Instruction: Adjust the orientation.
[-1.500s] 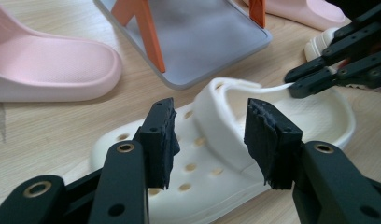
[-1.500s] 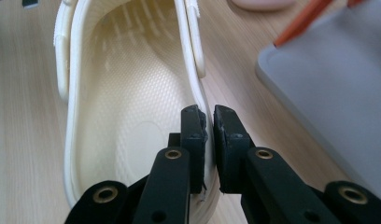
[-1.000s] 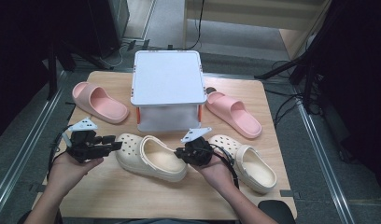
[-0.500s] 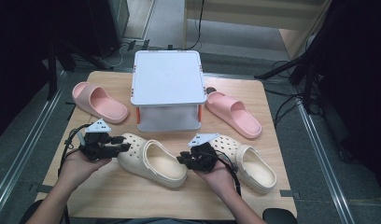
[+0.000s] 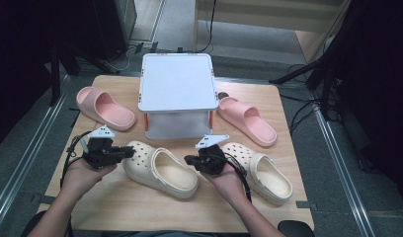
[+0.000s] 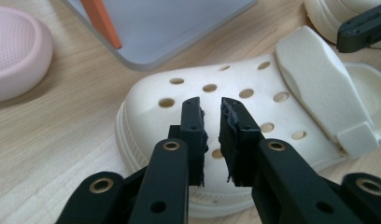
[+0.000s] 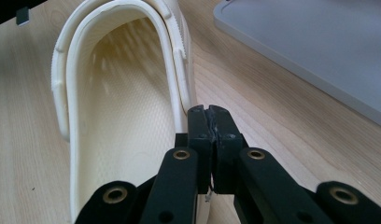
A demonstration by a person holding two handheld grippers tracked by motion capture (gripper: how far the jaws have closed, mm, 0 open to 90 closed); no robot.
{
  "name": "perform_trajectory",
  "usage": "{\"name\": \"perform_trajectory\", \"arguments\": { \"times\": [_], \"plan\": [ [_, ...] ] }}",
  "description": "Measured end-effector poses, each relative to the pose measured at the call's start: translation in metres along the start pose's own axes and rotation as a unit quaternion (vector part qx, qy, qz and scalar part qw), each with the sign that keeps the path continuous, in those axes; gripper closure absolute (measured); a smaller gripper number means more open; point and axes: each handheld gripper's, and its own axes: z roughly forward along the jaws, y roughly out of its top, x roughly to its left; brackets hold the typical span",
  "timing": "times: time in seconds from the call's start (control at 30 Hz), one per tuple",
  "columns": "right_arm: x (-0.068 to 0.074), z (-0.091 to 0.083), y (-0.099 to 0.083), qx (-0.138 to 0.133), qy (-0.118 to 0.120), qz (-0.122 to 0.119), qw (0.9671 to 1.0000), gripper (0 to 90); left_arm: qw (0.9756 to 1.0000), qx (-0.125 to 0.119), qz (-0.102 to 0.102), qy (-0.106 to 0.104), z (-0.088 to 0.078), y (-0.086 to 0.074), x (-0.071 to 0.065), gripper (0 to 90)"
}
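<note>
Both grippers at the near cream clog (image 5: pixel 160 168), still on the table: left gripper (image 6: pixel 211 109) narrowly parted and closing over its toe, right gripper (image 7: pixel 208 114) pressed together beside its heel rim, 0 lifted.

The cream foam clog with round vent holes over its toe (image 5: pixel 161 167) lies sole-down on the wooden table, toe toward ten o'clock and heel toward four o'clock in the high view. Its broad heel strap (image 6: pixel 319 77) is folded forward across the top, resting just behind the vent holes. The open foot bed faces up, showing a finely textured inner sole (image 7: pixel 118 126) and a thick ribbed rim (image 7: pixel 179 56). At three o'clock from it, just beside, lies its matching cream clog (image 5: pixel 263 170), pointing the same way.
</note>
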Motion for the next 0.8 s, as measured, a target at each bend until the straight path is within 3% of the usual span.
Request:
{"name": "perform_trajectory", "arguments": {
  "times": [0.37, 0.8],
  "plan": [
    [-0.001, 0.016, 0.007, 0.014, 0.003, -0.008, 0.9999, 90.0, 0.9996, 0.007, -0.021, 0.018, -0.007, -0.013, 0.003, 81.9],
    [0.001, 0.024, 0.013, 0.02, 0.002, -0.026, 0.9995, 88.3, 0.9987, 0.02, -0.022, 0.042, -0.008, -0.023, 0.006, 83.5]
  ]
}}
